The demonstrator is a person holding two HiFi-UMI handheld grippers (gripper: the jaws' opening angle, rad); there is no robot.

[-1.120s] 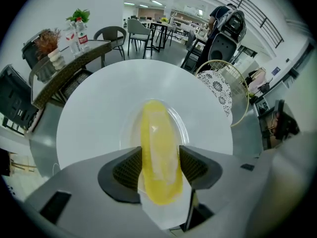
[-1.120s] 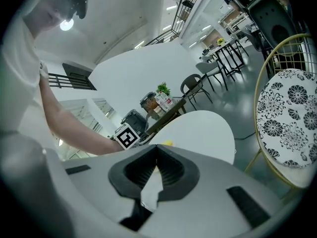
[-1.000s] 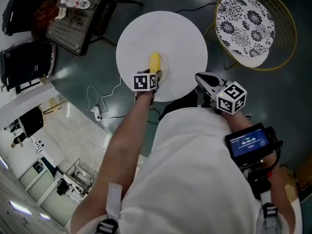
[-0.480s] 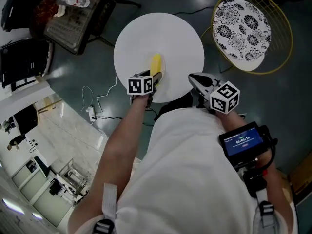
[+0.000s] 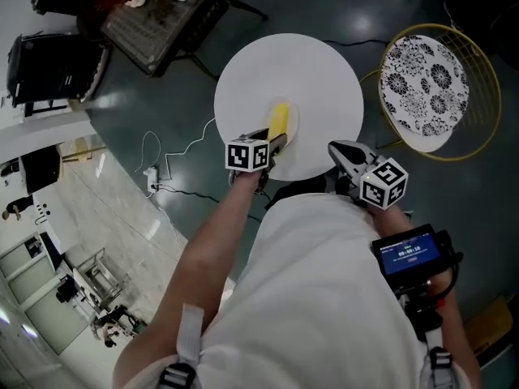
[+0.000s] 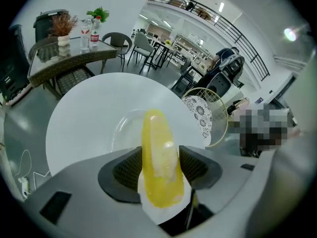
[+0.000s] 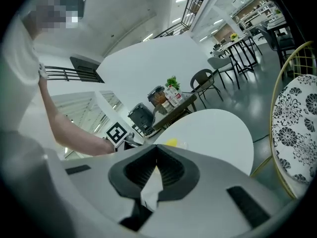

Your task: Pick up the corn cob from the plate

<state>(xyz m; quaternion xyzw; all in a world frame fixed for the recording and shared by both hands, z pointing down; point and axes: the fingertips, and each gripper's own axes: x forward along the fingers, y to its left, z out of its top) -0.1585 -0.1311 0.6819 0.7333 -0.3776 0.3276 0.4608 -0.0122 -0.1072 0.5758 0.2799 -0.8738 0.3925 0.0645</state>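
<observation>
The yellow corn cob (image 6: 158,157) sits lengthwise between the jaws of my left gripper (image 6: 159,168), which is shut on it. In the head view the corn cob (image 5: 279,121) lies over a clear plate (image 5: 293,121) on the round white table (image 5: 324,71), with the left gripper (image 5: 274,143) at its near end. I cannot tell whether the cob has left the plate (image 6: 121,128). My right gripper (image 5: 339,149) hovers at the table's near right edge. The right gripper (image 7: 157,170) is shut, with nothing held.
A gold wire chair with a black-and-white patterned cushion (image 5: 426,83) stands right of the table. A dark table with bottles (image 5: 162,6) and black chairs (image 5: 53,59) are at the upper left. Cables (image 5: 166,164) trail on the floor near the left.
The head view has shifted, so everything sits more to the right and lower. The left gripper stays at the corn cob's near end, and the right gripper holds its place by the table edge.
</observation>
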